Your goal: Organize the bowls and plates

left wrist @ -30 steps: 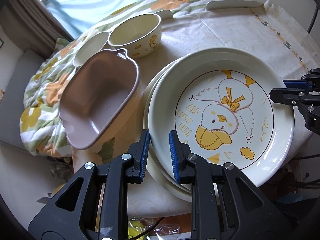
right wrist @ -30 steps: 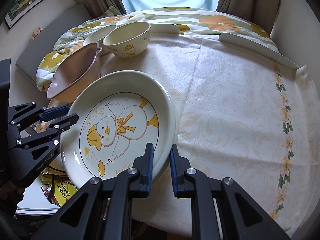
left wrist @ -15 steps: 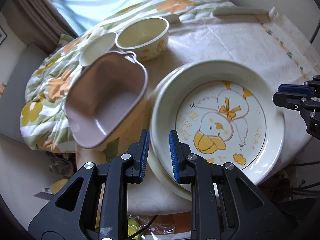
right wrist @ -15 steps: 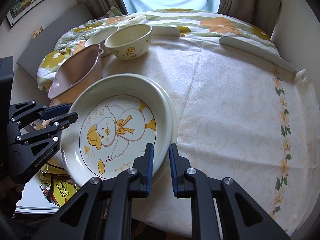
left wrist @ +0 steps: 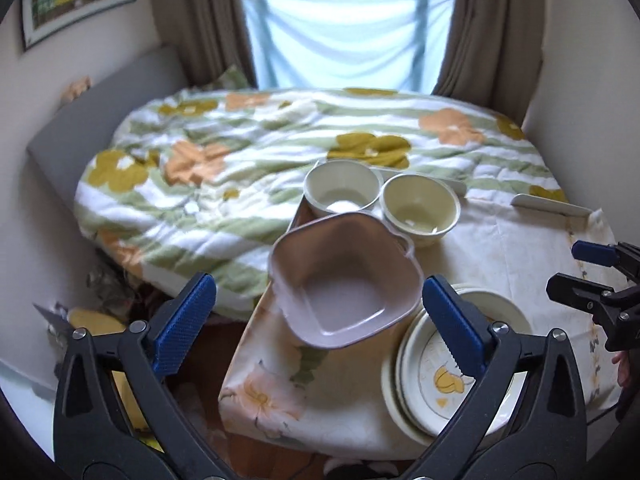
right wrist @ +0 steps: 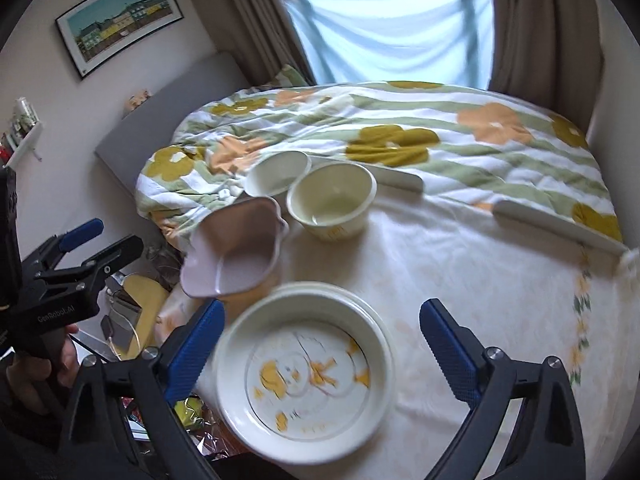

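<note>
A stack of cream plates with a duck picture on top (right wrist: 308,368) lies at the table's near left edge; it also shows in the left wrist view (left wrist: 448,372). A pink square dish (left wrist: 344,276) sits beside it, also in the right wrist view (right wrist: 236,252). Two cream bowls stand behind: a white one (left wrist: 342,188) and a yellowish one (left wrist: 420,206). My left gripper (left wrist: 318,308) is open and empty, pulled back above the pink dish. My right gripper (right wrist: 320,344) is open and empty above the plate stack.
The table (right wrist: 480,280) has a cream floral cloth. A flowered quilt (left wrist: 240,148) covers the bed behind it. Two white strips (right wrist: 556,224) lie at the table's far edge. Clutter lies on the floor at the left (right wrist: 136,300).
Both grippers have opened, let go of the duck plate and pulled back and up. The plate now rests on the stack.
</note>
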